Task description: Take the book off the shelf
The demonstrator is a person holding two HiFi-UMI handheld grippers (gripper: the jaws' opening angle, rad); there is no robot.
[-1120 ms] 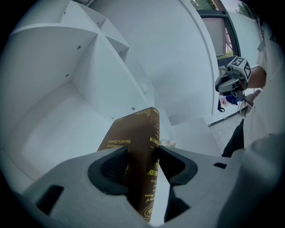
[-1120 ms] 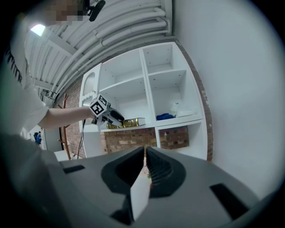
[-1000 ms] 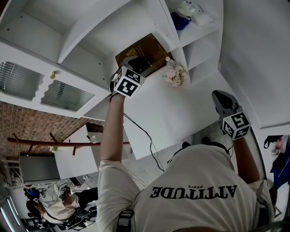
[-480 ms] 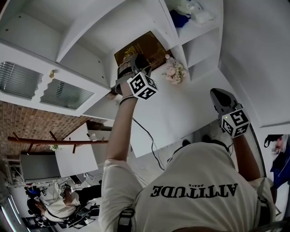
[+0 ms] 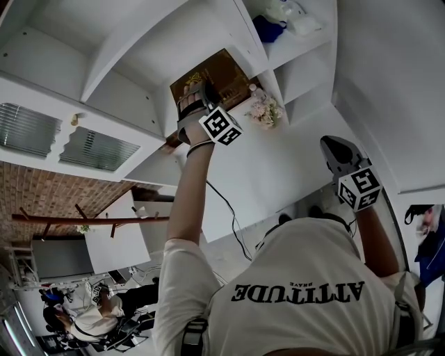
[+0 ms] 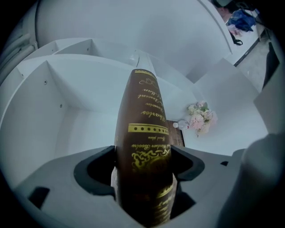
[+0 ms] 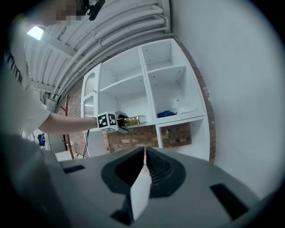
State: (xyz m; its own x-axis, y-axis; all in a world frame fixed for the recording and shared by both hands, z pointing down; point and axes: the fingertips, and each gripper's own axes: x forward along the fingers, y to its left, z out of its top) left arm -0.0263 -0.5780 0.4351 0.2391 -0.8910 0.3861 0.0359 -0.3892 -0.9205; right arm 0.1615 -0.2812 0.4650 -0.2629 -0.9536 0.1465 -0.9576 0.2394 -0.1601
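A brown book point(image 5: 215, 73) with gold lettering lies flat in a white shelf compartment point(image 5: 149, 52). In the left gripper view its spine point(image 6: 144, 133) fills the gap between the two dark jaws. My left gripper point(image 5: 198, 94) reaches into that compartment with its jaws either side of the book's thickness. They have just been opening and I see no squeeze on the cover. From the right gripper view the left gripper point(image 7: 116, 121) sits at the book's point(image 7: 133, 120) near end. My right gripper point(image 5: 334, 149) hangs apart at the right, shut point(image 7: 145, 153).
A small pink flower bunch point(image 5: 264, 110) stands on the shelf just right of the book. A blue thing point(image 5: 268, 28) and white items point(image 5: 295, 17) fill the neighbouring compartment. A white wall point(image 5: 389, 83) runs along the right. Another person sits at the lower left point(image 5: 90, 316).
My left hand has rolled, turning its marker cube, and slid right and further onto the book. The right gripper has stayed where it was.
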